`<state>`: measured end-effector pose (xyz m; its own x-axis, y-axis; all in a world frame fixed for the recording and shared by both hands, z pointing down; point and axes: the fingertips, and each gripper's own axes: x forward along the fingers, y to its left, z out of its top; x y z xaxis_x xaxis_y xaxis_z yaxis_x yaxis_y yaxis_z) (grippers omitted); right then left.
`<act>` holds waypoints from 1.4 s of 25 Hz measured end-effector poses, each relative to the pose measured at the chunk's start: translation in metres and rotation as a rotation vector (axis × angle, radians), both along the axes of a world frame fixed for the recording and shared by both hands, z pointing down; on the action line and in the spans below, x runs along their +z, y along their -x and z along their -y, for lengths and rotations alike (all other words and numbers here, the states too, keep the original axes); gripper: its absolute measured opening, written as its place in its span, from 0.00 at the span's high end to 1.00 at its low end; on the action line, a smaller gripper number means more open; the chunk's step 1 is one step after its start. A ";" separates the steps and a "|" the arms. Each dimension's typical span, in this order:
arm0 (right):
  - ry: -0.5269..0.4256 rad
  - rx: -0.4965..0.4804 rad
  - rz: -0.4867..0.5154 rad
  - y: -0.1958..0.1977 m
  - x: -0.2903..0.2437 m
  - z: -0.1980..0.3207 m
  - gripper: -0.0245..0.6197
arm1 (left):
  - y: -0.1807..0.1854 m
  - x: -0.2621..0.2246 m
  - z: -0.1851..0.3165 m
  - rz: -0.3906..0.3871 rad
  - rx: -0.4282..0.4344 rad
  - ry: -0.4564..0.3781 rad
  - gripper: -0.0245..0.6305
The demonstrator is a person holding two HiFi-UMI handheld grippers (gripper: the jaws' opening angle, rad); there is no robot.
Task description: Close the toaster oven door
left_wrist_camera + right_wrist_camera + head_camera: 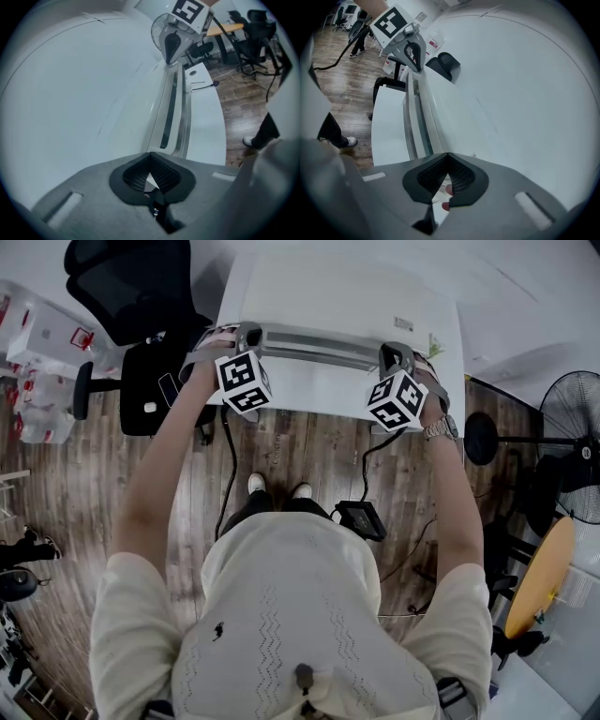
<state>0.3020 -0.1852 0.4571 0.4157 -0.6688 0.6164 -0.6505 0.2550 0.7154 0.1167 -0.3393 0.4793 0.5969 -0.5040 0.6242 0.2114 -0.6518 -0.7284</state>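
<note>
Toaster oven (337, 296) at upper centre of the frame, door handle (319, 343) along its near edge. Left gripper (246, 336) and right gripper (394, 357) at opposite handle ends, jaws pinched together, empty. Probably final closing push; next, even pressure from both sides.

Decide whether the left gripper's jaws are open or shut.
Shut: in the left gripper view the left gripper has its tips meeting, by the silver handle.
</note>
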 end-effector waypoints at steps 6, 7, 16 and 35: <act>-0.099 0.004 0.105 0.023 -0.012 -0.016 0.95 | 0.007 -0.005 -0.021 -0.110 -0.029 0.109 0.96; -0.109 0.003 0.120 0.029 -0.010 -0.020 0.95 | 0.009 -0.005 -0.026 -0.131 -0.031 0.124 0.96; -0.342 0.115 0.399 0.066 -0.009 -0.057 0.95 | 0.025 -0.029 -0.084 -0.499 -0.114 0.449 0.96; -0.791 0.170 0.925 0.091 -0.117 -0.140 0.95 | 0.084 -0.113 -0.129 -0.918 -0.195 0.742 0.96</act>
